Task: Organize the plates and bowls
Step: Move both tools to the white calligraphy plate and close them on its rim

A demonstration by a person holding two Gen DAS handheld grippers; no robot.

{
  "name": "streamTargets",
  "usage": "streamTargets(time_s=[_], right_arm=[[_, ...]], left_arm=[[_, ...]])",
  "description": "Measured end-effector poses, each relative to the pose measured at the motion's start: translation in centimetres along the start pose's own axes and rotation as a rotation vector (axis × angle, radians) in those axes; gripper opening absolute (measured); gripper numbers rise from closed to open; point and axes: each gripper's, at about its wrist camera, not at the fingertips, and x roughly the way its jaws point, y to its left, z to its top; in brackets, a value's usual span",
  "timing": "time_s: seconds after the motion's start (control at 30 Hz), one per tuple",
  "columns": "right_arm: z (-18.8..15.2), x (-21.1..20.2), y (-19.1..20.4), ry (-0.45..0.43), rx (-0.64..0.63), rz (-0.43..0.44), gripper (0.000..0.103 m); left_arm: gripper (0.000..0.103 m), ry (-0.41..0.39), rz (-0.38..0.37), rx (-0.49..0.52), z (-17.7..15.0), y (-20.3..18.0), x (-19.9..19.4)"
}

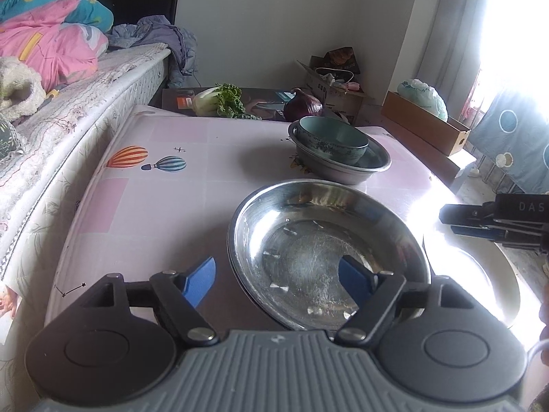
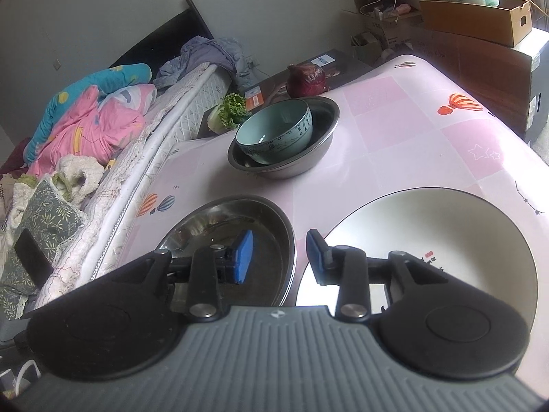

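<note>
A shallow steel plate [image 1: 326, 250] [image 2: 236, 226] lies at the near side of the pink table [image 1: 164, 199]. My left gripper [image 1: 278, 281] is open: its left pad is outside the plate's left rim and its right pad hangs over the plate's inside, pressing nothing. A white plate [image 2: 429, 233] [image 1: 487, 274] lies to the right of the steel one. My right gripper [image 2: 279, 255] [image 1: 447, 221] is open over the gap between the two plates and holds nothing. Farther back, a teal bowl [image 1: 333, 139] [image 2: 274, 130] sits tilted inside a steel basin [image 1: 374, 164] [image 2: 322, 127].
A purple onion [image 1: 303, 104] [image 2: 305, 75] and a leafy green [image 1: 219, 99] [image 2: 230, 111] lie on a low stand behind the table. A bed [image 1: 68, 110] with bedding borders the left side. Cardboard boxes [image 2: 480, 17] stand at the back right.
</note>
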Motion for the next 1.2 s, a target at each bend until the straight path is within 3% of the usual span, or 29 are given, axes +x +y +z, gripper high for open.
streamTargets(time_s=[0.33,0.6,0.8,1.1,1.2], right_arm=[[-2.1,-9.5,-7.2,-0.095,0.113,0.041,0.047],[-5.2,-13.5,-15.8,-0.105,0.222,-0.040,0.048],[-5.7,-12.0,-20.5,-0.059,0.259,0.014,0.048],[-2.5,-6.7,-22.0,-0.011,0.180,0.074,0.048],[-1.5,-4.9,-22.2,0.009,0.162,0.084,0.044]], left_arm=[[0.080,-0.059,-0.075,0.037,-1.1,-3.4,-3.0],[0.079,-0.014,-0.213,0.097,-3.6,-9.2,-2.3],[0.063,0.048,-0.269,0.071,-4.6,-12.3,0.8],[0.048,0.100,-0.255,0.028,-4.7,-14.0,4.3],[0.041,0.116,-0.248,0.001,-4.6,-13.9,5.1]])
